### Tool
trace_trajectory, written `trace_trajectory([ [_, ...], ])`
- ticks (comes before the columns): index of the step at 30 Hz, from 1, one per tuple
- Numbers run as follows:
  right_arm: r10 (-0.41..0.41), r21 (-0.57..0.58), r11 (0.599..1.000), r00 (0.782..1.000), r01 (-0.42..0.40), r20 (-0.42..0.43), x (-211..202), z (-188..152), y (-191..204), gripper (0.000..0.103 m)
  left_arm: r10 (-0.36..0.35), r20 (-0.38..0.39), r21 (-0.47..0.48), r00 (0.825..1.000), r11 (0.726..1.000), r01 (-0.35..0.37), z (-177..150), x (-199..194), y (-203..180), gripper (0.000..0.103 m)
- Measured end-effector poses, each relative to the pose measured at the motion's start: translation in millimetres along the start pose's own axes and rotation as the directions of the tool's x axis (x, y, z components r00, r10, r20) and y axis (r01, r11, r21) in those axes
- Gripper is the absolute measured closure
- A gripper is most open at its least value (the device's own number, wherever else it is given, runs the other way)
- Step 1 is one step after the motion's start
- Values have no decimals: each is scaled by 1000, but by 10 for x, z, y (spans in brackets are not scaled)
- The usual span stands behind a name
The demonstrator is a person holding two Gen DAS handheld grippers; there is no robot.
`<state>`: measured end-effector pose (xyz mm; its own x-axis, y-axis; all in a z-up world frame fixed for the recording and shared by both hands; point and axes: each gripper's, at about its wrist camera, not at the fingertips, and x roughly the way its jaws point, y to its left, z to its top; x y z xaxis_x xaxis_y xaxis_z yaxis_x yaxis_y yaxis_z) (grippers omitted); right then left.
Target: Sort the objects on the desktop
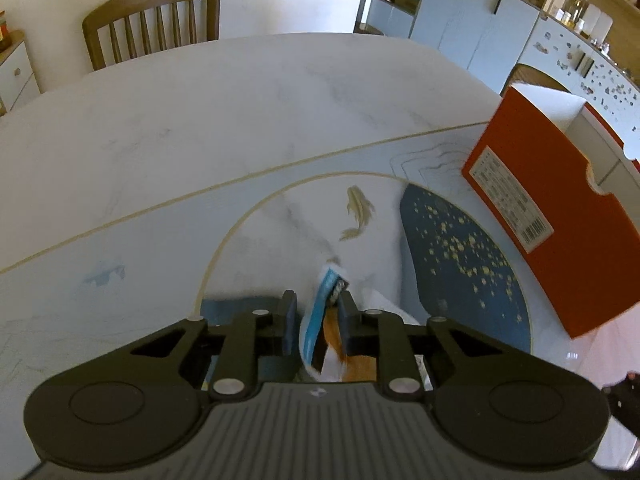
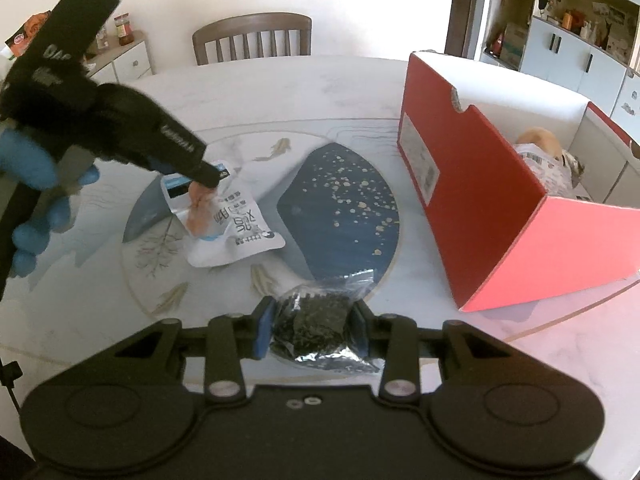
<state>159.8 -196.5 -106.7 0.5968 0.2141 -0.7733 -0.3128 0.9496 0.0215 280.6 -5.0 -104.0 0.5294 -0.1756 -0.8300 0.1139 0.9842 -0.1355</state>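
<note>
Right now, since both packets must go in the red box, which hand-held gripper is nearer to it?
Right. The right hand-held gripper sits beside the red box; the left hand-held gripper is further away across the table.

Both grippers' fingers (image 1: 290,316) clamped, angled downward

This is a home dining room. A round marble-look table (image 2: 280,92) painted with gold fish stands with a wooden slat-back chair (image 2: 252,36) against a plain wall. Pale blue cabinets (image 1: 472,28) under open shelves crowded with jars and boxes line one side, and sauce jars (image 2: 124,28) sit on a small sideboard.
</note>
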Motion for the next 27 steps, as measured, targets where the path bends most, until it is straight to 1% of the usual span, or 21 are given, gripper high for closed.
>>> trace_trajectory([
  [1,2,0,1000,1000,-2,0,-13,-2,-7,65,-7,-1,3,1000,1000,7,-17,-26,-3,76],
  [2,4,0,1000,1000,-4,0,-22,-6,-13,65,-17,4,8,1000,1000,17,-34,-57,-12,65],
  [3,5,-1,1000,1000,-5,0,-27,-8,-19,65,-27,8,19,1000,999,26,-47,-80,-24,57],
  [4,6,-4,1000,1000,-6,0,-36,-10,-23,65,-31,16,34,999,999,31,-63,-106,-41,42],
  [5,7,-6,1000,1000,-7,0,-40,-9,-26,65,-34,24,48,999,998,33,-76,-130,-58,39],
  [7,8,-4,1000,1000,-8,1,-50,-10,-37,65,-55,24,72,998,996,53,-87,-152,-91,39],
  [9,9,-4,1000,1000,-9,1,-53,-6,-41,65,-90,22,97,996,991,87,-97,-166,-130,33],
  [10,8,-4,1000,1000,-8,1,-59,-8,-47,65,-102,18,117,995,988,100,-105,-163,-157,23],
  [11,9,-2,1000,1000,-9,0,-65,-14,-58,65,-112,17,145,994,984,108,-122,-165,-195,18],
  [14,10,-2,1000,1000,-10,-4,-74,-30,-81,65,-134,35,207,990,970,124,-164,-179,-280,16],
  [15,10,-3,1000,1000,-10,-5,-74,-35,-87,65,-138,38,207,990,970,127,-166,-182,-288,15],
  [17,11,-1,1000,1000,-11,-7,-75,-40,-100,65,-144,38,202,989,970,133,-165,-174,-297,10],
  [19,8,-1,1000,1000,-8,-7,-80,-43,-111,65,-150,39,208,988,968,139,-175,-179,-317,8],
  [20,10,1,1000,1000,-10,-8,-80,-46,-119,65,-145,37,211,989,968,134,-175,-172,-337,6],
  [22,9,0,1000,1000,-9,-11,-76,-47,-128,65,-131,25,216,991,969,123,-168,-124,-362,4],
  [27,9,-1,1000,1000,-9,-13,-78,-55,-147,65,-83,12,232,996,970,78,-203,9,-372,4],
])
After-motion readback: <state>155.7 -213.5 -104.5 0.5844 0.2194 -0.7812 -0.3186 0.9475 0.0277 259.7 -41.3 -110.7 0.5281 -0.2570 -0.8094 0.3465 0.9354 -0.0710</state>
